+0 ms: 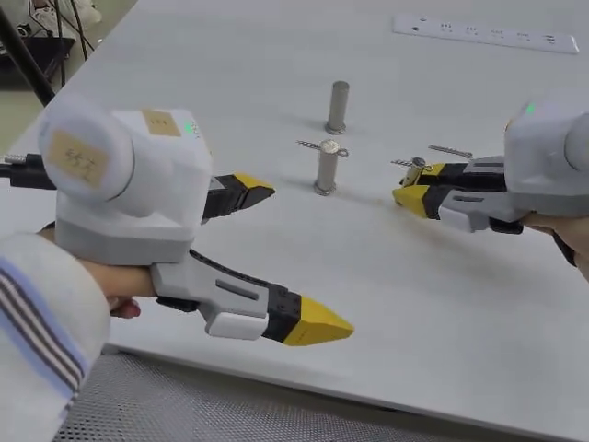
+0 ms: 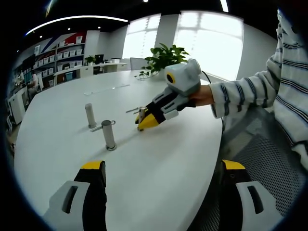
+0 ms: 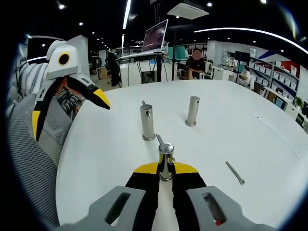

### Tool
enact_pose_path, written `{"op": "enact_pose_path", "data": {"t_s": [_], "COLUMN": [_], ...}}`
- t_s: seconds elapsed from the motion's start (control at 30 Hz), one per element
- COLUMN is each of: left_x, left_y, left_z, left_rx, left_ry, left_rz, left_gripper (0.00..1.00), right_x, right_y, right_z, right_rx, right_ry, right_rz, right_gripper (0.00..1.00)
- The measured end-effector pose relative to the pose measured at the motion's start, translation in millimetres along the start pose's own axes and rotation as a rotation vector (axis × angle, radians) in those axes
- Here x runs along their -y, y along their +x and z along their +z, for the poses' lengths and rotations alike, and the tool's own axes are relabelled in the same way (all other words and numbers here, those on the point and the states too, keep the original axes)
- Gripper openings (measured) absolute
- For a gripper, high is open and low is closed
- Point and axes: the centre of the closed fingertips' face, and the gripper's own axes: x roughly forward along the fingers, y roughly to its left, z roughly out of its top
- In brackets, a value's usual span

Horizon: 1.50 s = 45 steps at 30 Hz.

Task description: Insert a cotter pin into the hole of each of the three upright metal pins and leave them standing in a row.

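Observation:
Three upright metal pins stand on the white table. The far pin (image 1: 338,106) is bare. A cotter pin (image 1: 319,146) passes through the top of the middle pin (image 1: 328,168). My right gripper (image 1: 405,195) is shut on the near-right pin (image 1: 416,171), which stands on the table with a cotter pin across its top. The right gripper view shows that held pin (image 3: 166,161) between the yellow jaws. A loose cotter pin (image 1: 450,151) lies just behind the right gripper. My left gripper (image 1: 294,258) hovers open at the front left, holding nothing.
A white power strip (image 1: 488,35) lies at the table's far right. The table's front edge (image 1: 368,405) runs close below the left gripper, with a mesh chair seat (image 1: 184,410) under it. A sleeve (image 1: 46,331) covers the lower left.

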Motion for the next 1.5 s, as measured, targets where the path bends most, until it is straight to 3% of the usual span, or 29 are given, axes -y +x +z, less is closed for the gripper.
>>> {"op": "enact_pose_path", "data": {"t_s": [0.67, 1.1, 1.2, 1.5], "left_x": [0.9, 2.9, 2.3, -3.5], "left_y": [-0.3, -0.1, -0.4, -2.8], "left_z": [-1.7, -2.7, -2.2, 3.8], "left_rx": [-0.028, -0.036, -0.035, -0.013], "left_ry": [0.000, 0.000, 0.001, -0.004], "left_rz": [-0.002, -0.007, -0.005, 0.013], "left_gripper": [0.96, 0.96, 0.96, 0.96], "right_x": [0.5, -4.1, -5.4, 0.3], "right_y": [-1.1, -0.3, -1.4, -24.7], "right_z": [-2.1, -2.3, -5.3, 1.8], "right_rx": [0.049, 0.033, 0.017, 0.046], "right_ry": [0.077, 0.077, 0.069, 0.090], "right_rz": [0.021, 0.022, 0.016, -0.006], "right_gripper": [0.04, 0.06, 0.12, 0.32]}}
